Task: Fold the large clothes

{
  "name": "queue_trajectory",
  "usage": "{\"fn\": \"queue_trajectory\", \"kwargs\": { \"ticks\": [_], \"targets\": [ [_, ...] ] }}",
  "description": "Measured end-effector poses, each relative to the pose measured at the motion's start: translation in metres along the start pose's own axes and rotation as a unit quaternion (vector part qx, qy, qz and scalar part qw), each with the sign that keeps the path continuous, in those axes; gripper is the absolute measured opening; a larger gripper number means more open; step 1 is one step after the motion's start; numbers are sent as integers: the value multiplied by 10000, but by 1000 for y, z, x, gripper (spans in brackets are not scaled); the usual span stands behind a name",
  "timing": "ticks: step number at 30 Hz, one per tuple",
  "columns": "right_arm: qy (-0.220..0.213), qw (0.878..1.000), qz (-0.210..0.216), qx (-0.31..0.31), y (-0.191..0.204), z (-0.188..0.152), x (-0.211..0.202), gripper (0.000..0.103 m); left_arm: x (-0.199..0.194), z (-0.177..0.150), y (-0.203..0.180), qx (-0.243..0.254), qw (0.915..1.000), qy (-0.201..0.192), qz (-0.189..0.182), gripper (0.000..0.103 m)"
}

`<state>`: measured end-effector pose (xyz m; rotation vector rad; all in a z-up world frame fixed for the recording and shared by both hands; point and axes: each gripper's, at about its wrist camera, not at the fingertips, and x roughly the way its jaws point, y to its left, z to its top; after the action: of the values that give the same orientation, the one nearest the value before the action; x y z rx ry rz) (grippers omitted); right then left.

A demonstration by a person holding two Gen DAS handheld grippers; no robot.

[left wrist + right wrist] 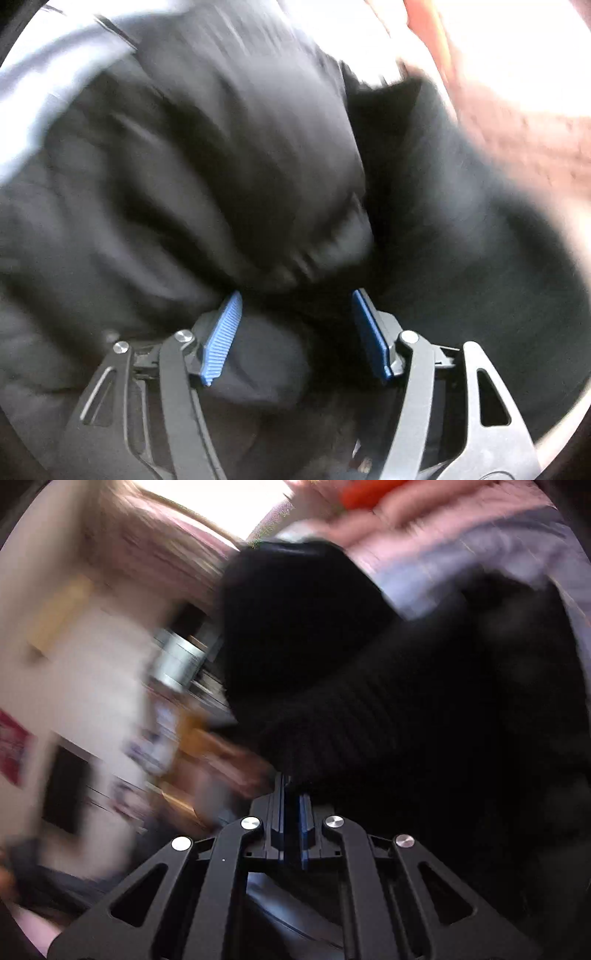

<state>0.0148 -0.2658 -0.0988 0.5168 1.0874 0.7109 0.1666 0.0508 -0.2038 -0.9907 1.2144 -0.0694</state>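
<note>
A large black garment (229,155) fills the left wrist view, bunched and blurred by motion. My left gripper (295,295) is open, its blue pads (223,336) wide apart with a fold of the black cloth lying between them. In the right wrist view my right gripper (292,781) is shut on a ribbed edge of the same black garment (369,686), which hangs up and to the right from the closed blue pads.
A pale lilac cloth surface (44,96) lies under the garment at the left. A reddish-brown area (517,122) shows at the right. In the right wrist view a blurred room with shelves (177,716) lies left, and pink and lilac fabric (461,539) at the top right.
</note>
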Motion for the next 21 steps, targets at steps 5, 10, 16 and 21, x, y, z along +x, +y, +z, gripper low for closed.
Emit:
{"fn": "queue_trajectory", "kwargs": {
  "ticks": [5, 10, 16, 21],
  "targets": [
    [961, 9874, -1254, 134, -46, -40, 53, 1, -83, -8, -11, 270, 9866, -1588, -255, 73],
    [1037, 9853, -1352, 87, -46, -54, 62, 1, -86, -55, -83, 1851, 9654, -915, -1595, 79],
    [183, 9881, -1358, 705, -45, -34, 3, 91, -45, -85, -112, 2515, 9645, -524, -604, 78],
    [-734, 9778, -1856, 642, -43, -7, -43, 102, -38, -100, -125, 3519, 9262, -768, 1114, 90]
  ]
}}
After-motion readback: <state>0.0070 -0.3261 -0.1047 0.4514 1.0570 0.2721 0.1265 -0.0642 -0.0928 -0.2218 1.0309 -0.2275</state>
